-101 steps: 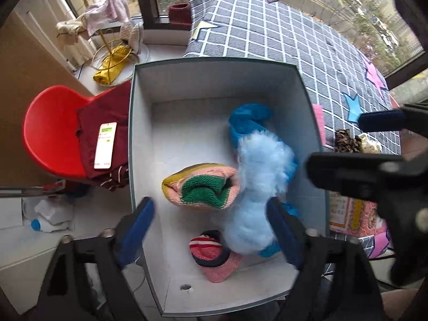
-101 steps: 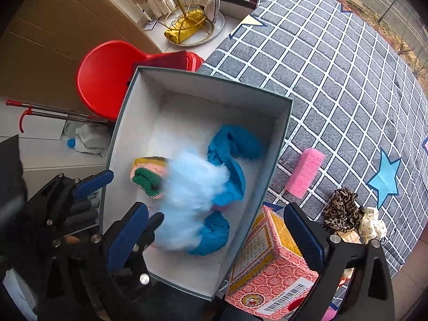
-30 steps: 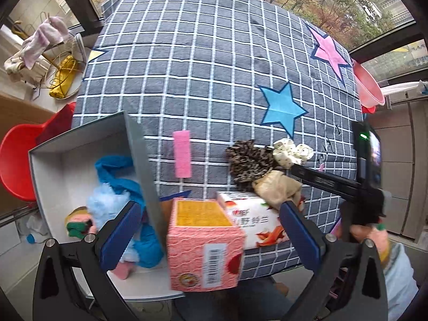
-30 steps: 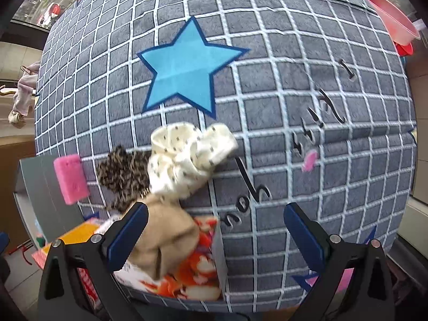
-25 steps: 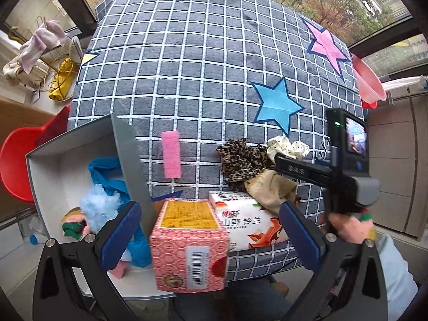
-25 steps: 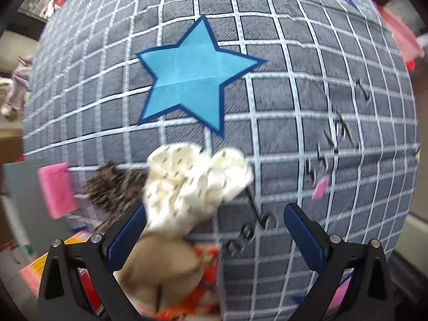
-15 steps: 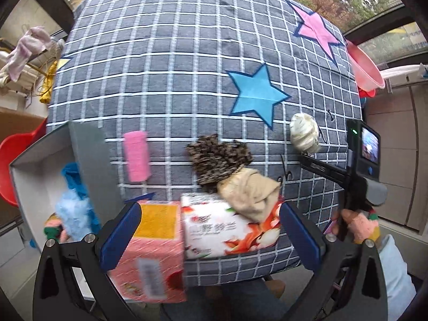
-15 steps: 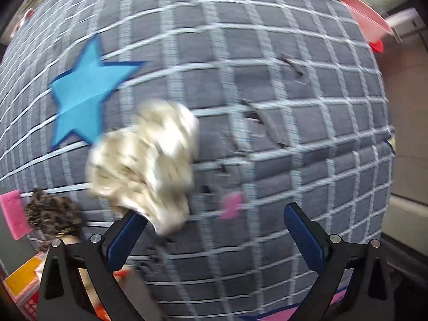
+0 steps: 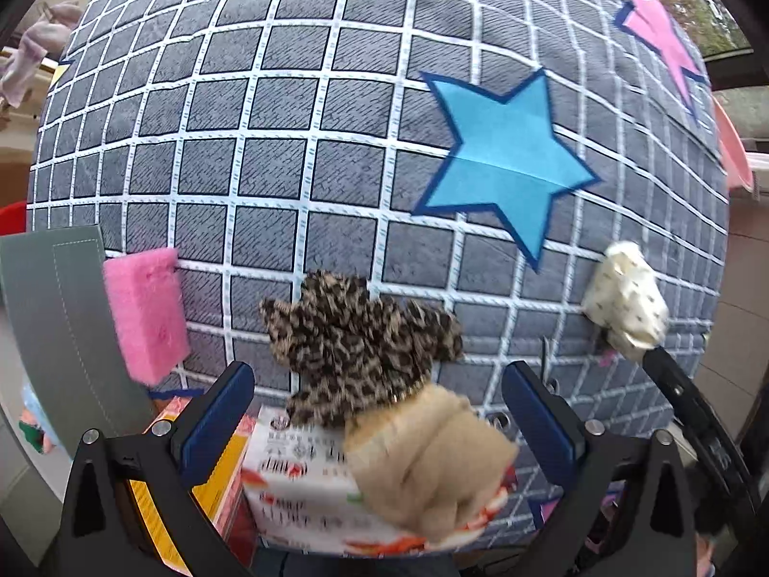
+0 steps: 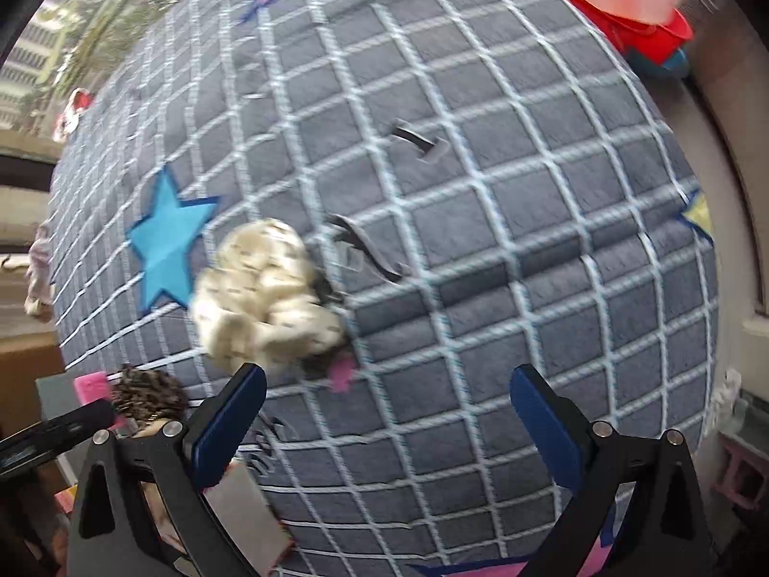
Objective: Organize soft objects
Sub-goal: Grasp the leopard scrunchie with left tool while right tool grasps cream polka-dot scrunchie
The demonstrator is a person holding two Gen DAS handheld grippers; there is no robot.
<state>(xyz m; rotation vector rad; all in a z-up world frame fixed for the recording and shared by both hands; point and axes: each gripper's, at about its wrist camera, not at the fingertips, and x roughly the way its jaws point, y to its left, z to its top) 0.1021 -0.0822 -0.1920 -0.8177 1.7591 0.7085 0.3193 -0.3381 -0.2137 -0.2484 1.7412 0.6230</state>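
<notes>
Resting crumpled — cream, dark-flecked scrunchie (image 10: 266,295)

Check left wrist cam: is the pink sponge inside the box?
No, the pink sponge lies on the checked cloth, just outside the box wall.

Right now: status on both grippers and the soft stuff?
Left gripper open over leopard scrunchie. Right gripper open, cream scrunchie loose near its left finger. Pink sponge by box wall.

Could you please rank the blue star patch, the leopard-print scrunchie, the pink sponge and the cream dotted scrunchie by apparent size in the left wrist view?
1. Blue star patch
2. Leopard-print scrunchie, close behind; it sits nearer the camera, so true order is unsure
3. Pink sponge
4. Cream dotted scrunchie
</notes>
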